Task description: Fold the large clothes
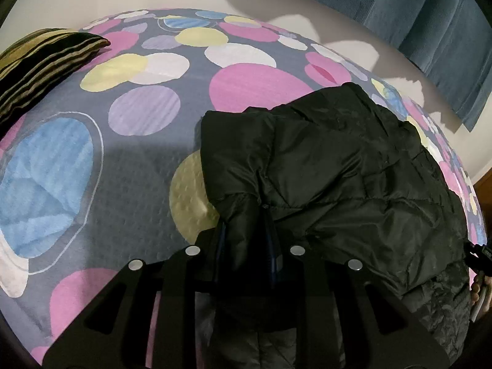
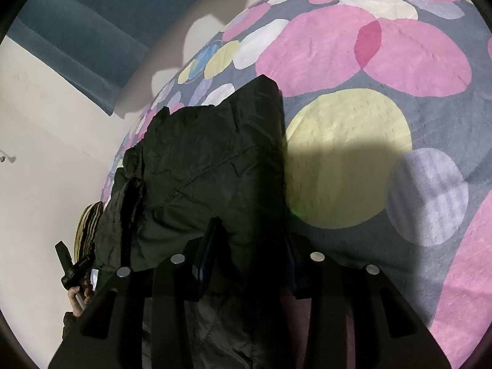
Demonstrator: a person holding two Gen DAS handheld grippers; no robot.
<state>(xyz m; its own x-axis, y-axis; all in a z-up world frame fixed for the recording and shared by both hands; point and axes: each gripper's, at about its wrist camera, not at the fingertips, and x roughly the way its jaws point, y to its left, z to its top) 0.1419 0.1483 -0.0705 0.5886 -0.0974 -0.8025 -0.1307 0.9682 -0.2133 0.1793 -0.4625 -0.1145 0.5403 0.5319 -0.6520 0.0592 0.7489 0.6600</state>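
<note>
The dark padded jacket (image 1: 338,166) lies partly folded on the bed, its bulk spreading ahead of both pairs of fingers, and each pair holds a piece of its near edge. The left gripper (image 1: 246,240) has its fingers drawn close together, clamped on a bunched fold of the shiny fabric that runs between them. The right gripper (image 2: 249,246) stands wider, its fingers pressed on a thicker wad of the same edge, with quilted lining hanging below them.

The shell looks slick and puffy, so I judge a fold could slide out of either grip if the edge is lifted fast. The two grips hold uneven thicknesses, so one corner may trail and skew the fold. The upper layer, just beyond the fingers, could also spring open once let go.

Beyond the jacket stretches the bedspread (image 1: 147,153), grey with pink, yellow, lilac and blue circles. A striped cushion (image 1: 43,61) sits well off to the left of the left fingers. Past the bed is a pale wall (image 2: 46,153) with blue curtains (image 1: 430,30).
</note>
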